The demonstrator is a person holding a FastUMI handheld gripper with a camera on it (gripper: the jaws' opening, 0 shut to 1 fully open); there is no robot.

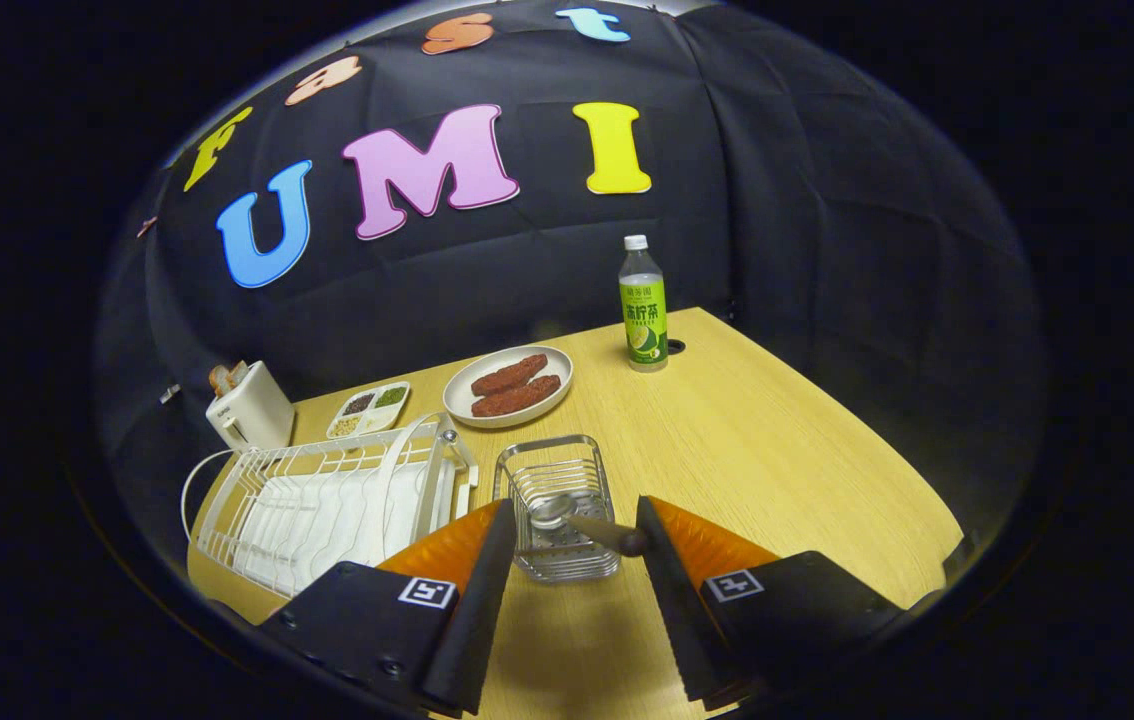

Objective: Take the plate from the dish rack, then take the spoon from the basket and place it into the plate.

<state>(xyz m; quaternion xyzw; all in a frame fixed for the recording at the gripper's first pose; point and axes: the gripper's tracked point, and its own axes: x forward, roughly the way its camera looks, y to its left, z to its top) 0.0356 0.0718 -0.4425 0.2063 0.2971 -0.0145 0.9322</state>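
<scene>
Between the two fingers, a little ahead at about twelve o'clock, sits a small silver wire basket (557, 508) on the light wooden table (777, 450). Inside it lies a shiny metal spoon with a dark handle (582, 522). The round spoon bowl rests in the basket, and the handle sticks out toward four o'clock, ending right by the inner edge of the right finger; whether they touch cannot be told. The gripper (575, 525) is wide open and holds nothing.

At ten o'clock from the basket stands a white wire dish rack (327, 500), with a white plate (405, 478) standing on its edge in the end nearest the basket. Past the basket at twelve o'clock is a round white dish with two brown pieces of food (509, 385). Beside that dish, at ten o'clock, is a small white tray with four little sections (369, 408), then a white toaster (249, 408). Far off at one o'clock stands a clear bottle with a green label (643, 305).
</scene>
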